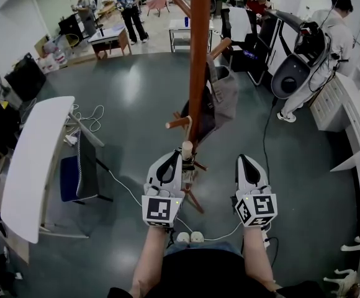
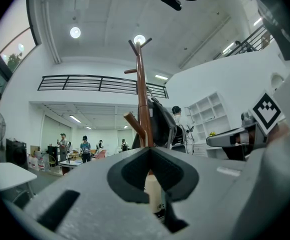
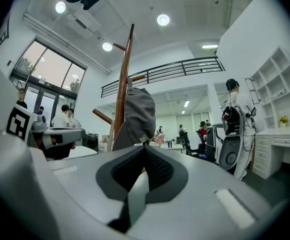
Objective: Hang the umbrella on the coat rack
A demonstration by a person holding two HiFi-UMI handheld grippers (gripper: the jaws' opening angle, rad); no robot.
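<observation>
The brown coat rack pole [image 1: 198, 54] [image 2: 142, 99] [image 3: 122, 84] rises straight ahead, and a grey bag [image 1: 223, 95] [image 3: 135, 114] hangs on its right side. The umbrella's cream handle [image 1: 187, 149] [image 2: 154, 191] stands upright just under a low peg [image 1: 179, 123], with a pale strap [image 1: 188, 129] looped up to that peg. The umbrella's dark body drops below the handle and is mostly hidden. My left gripper [image 1: 171, 158] [image 2: 150, 150] is shut, its tips right against the handle's left side. My right gripper [image 1: 247, 160] [image 3: 145, 149] is shut and empty, to the right of the rack.
A white table [image 1: 34, 160] and a dark chair [image 1: 81, 166] stand at the left. A power strip [image 1: 189, 236] and cables lie on the floor near my feet. A person in white [image 1: 329, 48] stands by white shelving [image 1: 354, 117] at the right. More people and desks are at the back.
</observation>
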